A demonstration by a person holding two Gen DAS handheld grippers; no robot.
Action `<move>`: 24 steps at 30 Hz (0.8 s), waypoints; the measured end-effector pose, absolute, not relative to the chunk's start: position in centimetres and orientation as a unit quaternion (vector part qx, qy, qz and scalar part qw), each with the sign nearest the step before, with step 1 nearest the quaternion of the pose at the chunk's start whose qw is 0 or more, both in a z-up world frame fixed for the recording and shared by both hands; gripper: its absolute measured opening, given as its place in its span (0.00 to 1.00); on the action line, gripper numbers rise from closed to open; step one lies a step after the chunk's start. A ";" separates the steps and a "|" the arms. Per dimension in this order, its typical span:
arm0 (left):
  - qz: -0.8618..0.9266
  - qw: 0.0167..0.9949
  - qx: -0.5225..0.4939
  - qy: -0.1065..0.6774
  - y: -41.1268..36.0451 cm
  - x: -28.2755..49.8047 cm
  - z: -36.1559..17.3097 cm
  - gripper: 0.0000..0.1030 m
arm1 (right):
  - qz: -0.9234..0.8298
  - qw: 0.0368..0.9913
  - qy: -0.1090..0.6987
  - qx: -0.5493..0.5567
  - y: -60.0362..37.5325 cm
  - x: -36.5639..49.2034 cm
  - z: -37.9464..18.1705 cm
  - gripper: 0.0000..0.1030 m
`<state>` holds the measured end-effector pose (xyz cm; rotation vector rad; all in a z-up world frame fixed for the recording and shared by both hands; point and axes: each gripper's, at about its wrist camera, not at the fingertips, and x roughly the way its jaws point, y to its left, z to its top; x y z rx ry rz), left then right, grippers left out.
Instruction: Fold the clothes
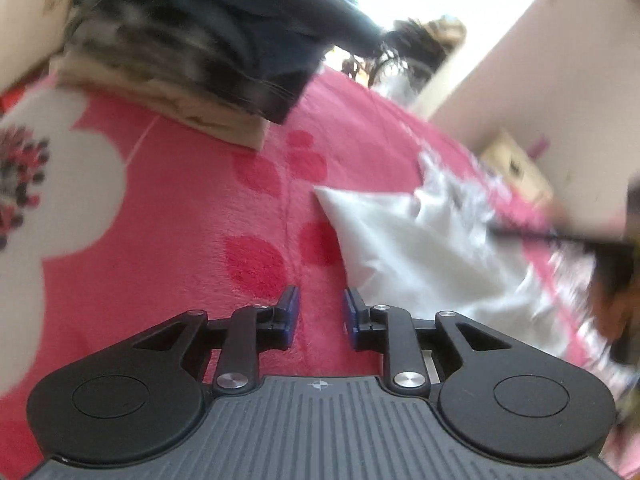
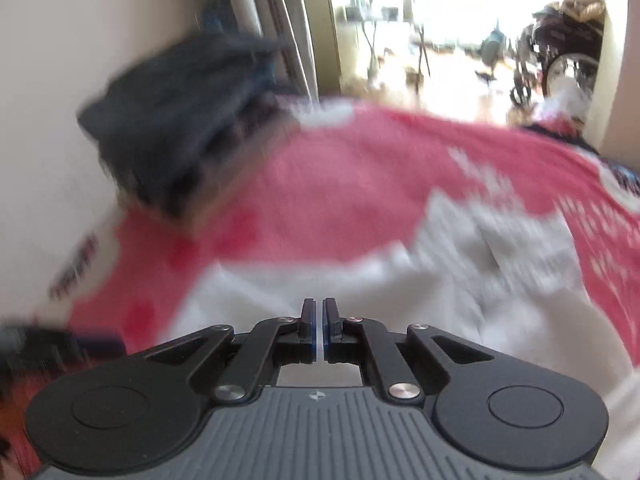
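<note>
Pink blanket (image 1: 168,216) with white flowers and red dots, with a white cloth (image 1: 408,240) and a stack of folded clothes (image 1: 192,60) on it

a home bedroom: pink flowered blanket (image 1: 180,208), stacked folded clothes (image 1: 192,52), open doorway (image 2: 440,28)

No text, label, brand or number can be read in either wrist view. The only sign is a small crosshair mark, a circle crossed by two lines, moulded into the ribbed grey housing of each gripper, at the middle of its front edge: on the left gripper's housing (image 1: 319,385) and on the right gripper's housing (image 2: 316,395). Dark markings on the pink blanket (image 2: 72,264) near its left edge are too blurred to make out.
</note>
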<state>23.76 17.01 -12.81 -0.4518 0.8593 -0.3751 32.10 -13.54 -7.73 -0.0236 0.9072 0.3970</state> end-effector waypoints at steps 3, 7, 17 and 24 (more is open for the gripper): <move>-0.191 0.866 -0.214 0.410 15.9 24.0 -13.2 0.26 | 0.175 0.869 0.463 0.003 -14.6 30.7 -10.2 0.05; -0.209 0.880 -0.151 0.398 13.2 23.8 -13.2 0.27 | 0.135 0.859 0.494 0.003 -15.4 30.0 -14.1 0.03; -0.187 0.897 -0.118 0.384 12.8 23.6 -13.2 0.32 | 0.029 0.917 0.391 0.073 -23.1 23.0 -8.2 0.07; -0.173 0.896 -0.096 0.399 12.2 23.5 -13.8 0.33 | -0.061 0.902 0.412 0.109 -29.7 20.3 -12.7 0.09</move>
